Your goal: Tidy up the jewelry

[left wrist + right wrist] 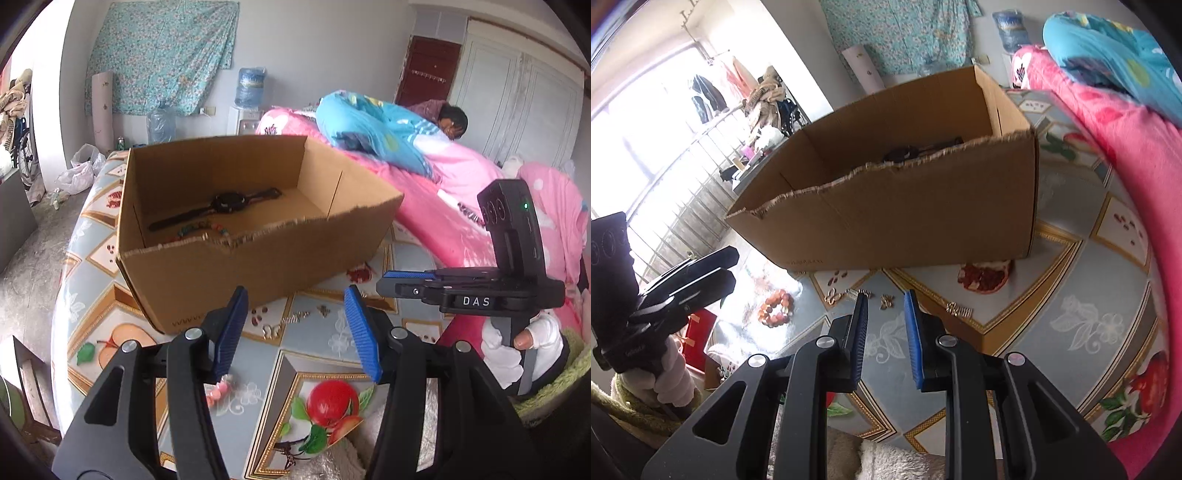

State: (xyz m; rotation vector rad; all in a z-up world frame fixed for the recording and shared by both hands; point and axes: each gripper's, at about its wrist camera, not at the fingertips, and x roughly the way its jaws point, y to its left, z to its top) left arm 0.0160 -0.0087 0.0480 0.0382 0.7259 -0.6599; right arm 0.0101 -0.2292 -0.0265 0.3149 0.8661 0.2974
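Right wrist view: right tongs (884, 299) narrowly apart, empty, near gold butterfly charm (885, 301); left tongs (295, 299) apart, empty. Risk: pinching tablecloth (1082, 288), not charm.

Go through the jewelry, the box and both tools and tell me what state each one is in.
Cardboard box: open-topped, front edge torn.
Black watch: lying flat inside the box.
Beaded strand: inside the box.
Orange bead bracelet: on the table, outside the box.
Left tool: open, empty.
Right tool: open, narrow gap, empty.
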